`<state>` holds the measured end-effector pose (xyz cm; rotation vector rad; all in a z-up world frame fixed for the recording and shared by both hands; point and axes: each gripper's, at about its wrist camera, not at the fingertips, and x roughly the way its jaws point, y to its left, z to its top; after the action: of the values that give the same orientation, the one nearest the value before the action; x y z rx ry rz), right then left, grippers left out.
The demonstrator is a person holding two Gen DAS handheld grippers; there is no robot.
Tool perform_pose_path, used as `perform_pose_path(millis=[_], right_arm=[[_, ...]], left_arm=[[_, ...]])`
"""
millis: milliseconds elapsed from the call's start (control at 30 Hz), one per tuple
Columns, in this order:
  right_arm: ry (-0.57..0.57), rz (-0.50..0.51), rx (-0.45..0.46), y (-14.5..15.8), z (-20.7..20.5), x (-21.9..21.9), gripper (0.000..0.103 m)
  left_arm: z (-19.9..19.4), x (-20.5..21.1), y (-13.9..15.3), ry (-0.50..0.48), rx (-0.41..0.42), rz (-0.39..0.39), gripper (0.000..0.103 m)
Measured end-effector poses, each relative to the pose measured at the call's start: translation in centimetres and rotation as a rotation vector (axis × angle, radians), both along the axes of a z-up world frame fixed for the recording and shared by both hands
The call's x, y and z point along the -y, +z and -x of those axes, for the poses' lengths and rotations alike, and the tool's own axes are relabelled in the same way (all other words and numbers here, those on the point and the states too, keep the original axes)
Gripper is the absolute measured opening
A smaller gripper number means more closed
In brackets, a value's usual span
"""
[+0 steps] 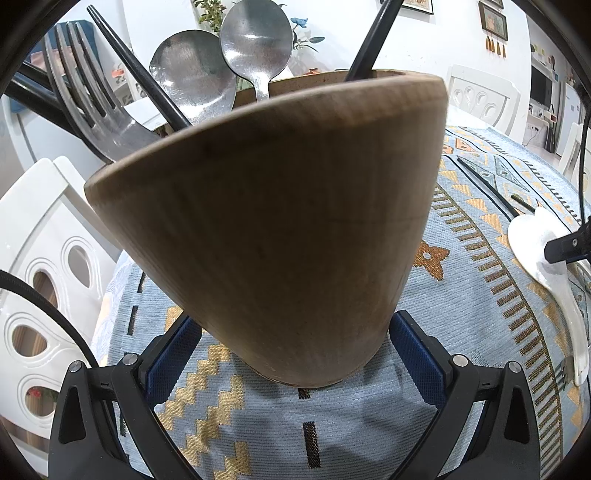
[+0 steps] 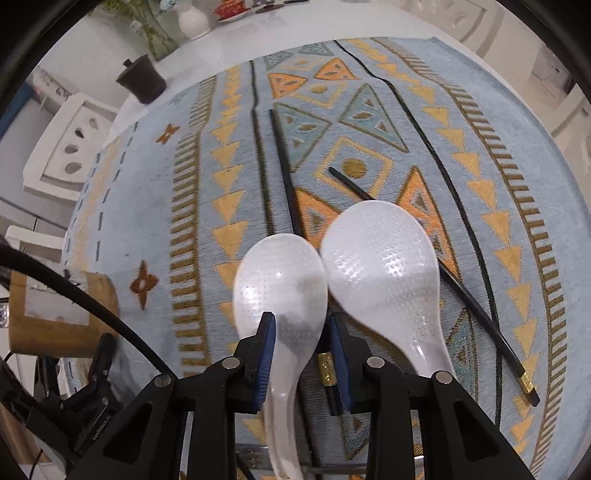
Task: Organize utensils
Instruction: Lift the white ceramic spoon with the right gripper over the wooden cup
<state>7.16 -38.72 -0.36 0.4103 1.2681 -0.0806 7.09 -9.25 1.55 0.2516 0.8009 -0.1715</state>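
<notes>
We are in a home dining room. A patterned blue and orange woven cloth (image 2: 229,177) covers the table, and white carved chairs (image 1: 48,258) stand at nine o'clock and one o'clock. Framed pictures (image 1: 493,18) hang on the white wall at one o'clock, a television (image 1: 541,90) sits at two o'clock, and a vase of greenery (image 2: 155,33) stands at eleven o'clock.

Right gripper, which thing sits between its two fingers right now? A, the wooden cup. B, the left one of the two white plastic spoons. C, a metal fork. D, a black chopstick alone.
B: in the right wrist view the right gripper has its blue pads on either side of the neck of the left white spoon, while the other white spoon lies free beside it on the patterned cloth.
</notes>
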Motion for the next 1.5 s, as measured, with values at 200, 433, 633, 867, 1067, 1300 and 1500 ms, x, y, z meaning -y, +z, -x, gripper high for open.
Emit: perform_pose_path(millis=[200,433,633,867,1067,1300,1500], right_arm=[[0.013,-0.138,0.022,0.8,-0.1,-0.3,0.028],[0.026,-0.171,-0.003,0.5,-0.7,-1.1,0.028],[0.101,-0.178,0.011,1.3,-1.1,-3.4,0.028],[0.249,-0.165,-0.019,1.4,-1.5,-6.5,0.028],[0.248,-0.102,-0.066,-0.2,-2.6,-7.2,0.028],[0.26,-0.02,-0.058,-1.0,-3.7,-8.3,0.011],[0.183,-0.089,0.117,2.8,-2.2,-6.5,0.009]], left_arm=[[0.0,0.0,0.0,0.0,0.0,0.0,0.102],[0.0,0.0,0.0,0.0,0.0,0.0,0.102],[0.0,0.0,0.0,0.0,0.0,0.0,0.102],[0.0,0.0,0.0,0.0,-0.001,0.001,0.102],[0.0,0.0,0.0,0.0,0.0,0.001,0.102],[0.0,-0.1,0.0,0.0,0.0,0.0,0.102],[0.0,-0.1,0.0,0.0,0.0,0.001,0.102]])
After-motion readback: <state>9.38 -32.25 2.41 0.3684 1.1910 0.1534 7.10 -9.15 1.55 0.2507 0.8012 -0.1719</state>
